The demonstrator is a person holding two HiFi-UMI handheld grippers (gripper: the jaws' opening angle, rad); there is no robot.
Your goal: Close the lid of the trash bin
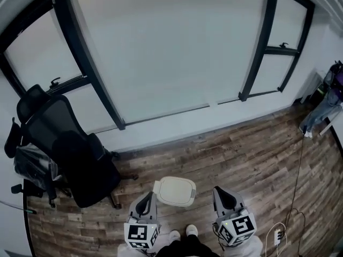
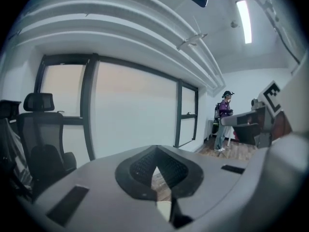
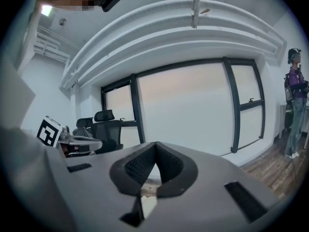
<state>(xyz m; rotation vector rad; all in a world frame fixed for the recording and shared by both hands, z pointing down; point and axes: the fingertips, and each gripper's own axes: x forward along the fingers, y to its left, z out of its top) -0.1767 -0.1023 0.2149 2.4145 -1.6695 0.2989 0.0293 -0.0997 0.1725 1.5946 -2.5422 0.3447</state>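
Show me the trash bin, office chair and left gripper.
trash bin (image 1: pixel 176 190), head view, top of its lid.
office chair (image 1: pixel 59 130), head view, on its backrest.
left gripper (image 1: pixel 147 197), head view, between its fingertips.

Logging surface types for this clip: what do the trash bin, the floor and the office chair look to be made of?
Trash bin: probably plastic, cream, smooth and matte, with rounded moulded edges.
Floor: wood-look planks in mixed brown and grey, low sheen; whether real wood or laminate cannot be told.
Office chair: black, and the back seems to be mesh or fabric, but it is too dark to be sure.
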